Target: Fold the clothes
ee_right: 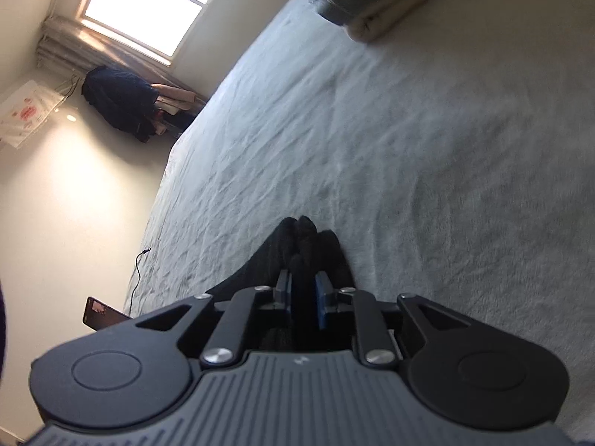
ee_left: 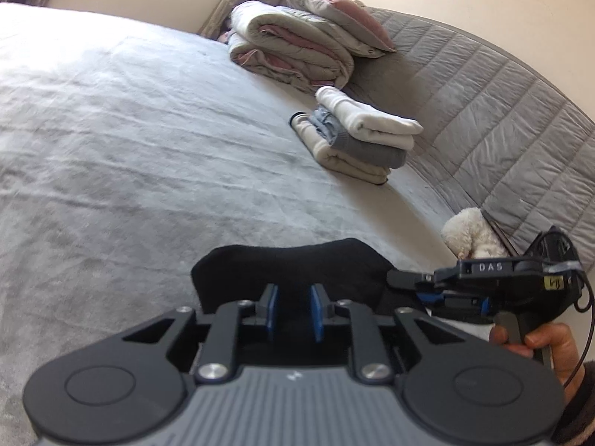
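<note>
A black garment (ee_left: pixel 290 264) lies folded on the light grey bed (ee_left: pixel 130 148), right in front of both grippers. My left gripper (ee_left: pixel 295 306) hovers over its near edge with the blue pads apart and a gap between them, so it is open. My right gripper (ee_left: pixel 396 278) comes in from the right, held by a hand (ee_left: pixel 546 342), with its tips at the garment's right end. In the right wrist view a raised fold of the black garment (ee_right: pixel 305 238) stands between the pads of the right gripper (ee_right: pixel 303 297). The blue face of one pad still shows, so it is open.
A stack of folded clothes (ee_left: pixel 364 137) sits by the quilted grey headboard (ee_left: pixel 483 111), with a folded duvet (ee_left: pixel 293 48) and a pillow (ee_left: pixel 334 11) behind it. A white plush toy (ee_left: pixel 468 234) lies at the right. A phone (ee_right: pixel 102 314) and a cable (ee_right: pixel 139 271) lie at the bed's far edge.
</note>
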Tool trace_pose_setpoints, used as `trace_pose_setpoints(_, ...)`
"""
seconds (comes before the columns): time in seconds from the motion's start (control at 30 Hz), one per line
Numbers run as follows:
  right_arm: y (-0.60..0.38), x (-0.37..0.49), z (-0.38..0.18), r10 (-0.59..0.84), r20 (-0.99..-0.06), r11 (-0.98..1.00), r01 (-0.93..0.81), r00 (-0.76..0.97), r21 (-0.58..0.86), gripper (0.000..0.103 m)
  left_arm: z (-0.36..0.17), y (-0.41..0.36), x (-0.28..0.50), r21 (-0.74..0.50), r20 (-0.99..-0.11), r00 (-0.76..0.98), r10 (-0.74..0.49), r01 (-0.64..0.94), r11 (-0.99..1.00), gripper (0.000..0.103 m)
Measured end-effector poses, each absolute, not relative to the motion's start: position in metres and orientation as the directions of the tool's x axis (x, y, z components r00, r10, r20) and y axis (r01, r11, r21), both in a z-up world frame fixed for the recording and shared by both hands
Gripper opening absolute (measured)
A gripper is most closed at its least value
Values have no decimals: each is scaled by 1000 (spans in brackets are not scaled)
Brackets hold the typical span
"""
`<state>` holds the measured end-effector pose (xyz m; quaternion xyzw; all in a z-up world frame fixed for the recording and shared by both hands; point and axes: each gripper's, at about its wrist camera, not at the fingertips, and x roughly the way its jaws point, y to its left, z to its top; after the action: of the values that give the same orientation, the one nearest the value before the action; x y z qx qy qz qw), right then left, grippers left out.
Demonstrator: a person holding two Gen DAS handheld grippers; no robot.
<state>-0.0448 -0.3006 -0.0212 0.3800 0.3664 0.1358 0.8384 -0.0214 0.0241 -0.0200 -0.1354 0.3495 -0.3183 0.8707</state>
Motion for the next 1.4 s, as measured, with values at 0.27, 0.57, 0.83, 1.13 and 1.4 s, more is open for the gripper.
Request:
trace_pose_setpoints(0.27, -266, -52, 4, 419, -453, 848, -161, 787, 505, 27, -16, 22, -16, -373, -490, 622, -611, 484, 792, 23)
trace_pose_setpoints(0.57, -213, -33, -17, 384, -438, 923, -319, 813, 216, 27, -32, 11, 0, -302, -528, 642, -556, 470, 830, 22)
trace_pose_setpoints(0.83, -218, -22, -35, 306, -498, 952, -259, 811, 162, 22, -37, 18, 12, -295, -558, 645, -521, 433, 852, 25)
trace_pose_setpoints(1.13, -228, -58, -11, 365, -450, 931, -334, 815, 151, 28, -15, 22, -13, -291, -513, 631, -582, 510, 810, 26)
trace_pose_setpoints(1.4, -216, -99, -15, 419, -489, 883, -469, 765, 23, 28, -22, 5, -58, -218, -541, 505, -672, 688, 692, 26)
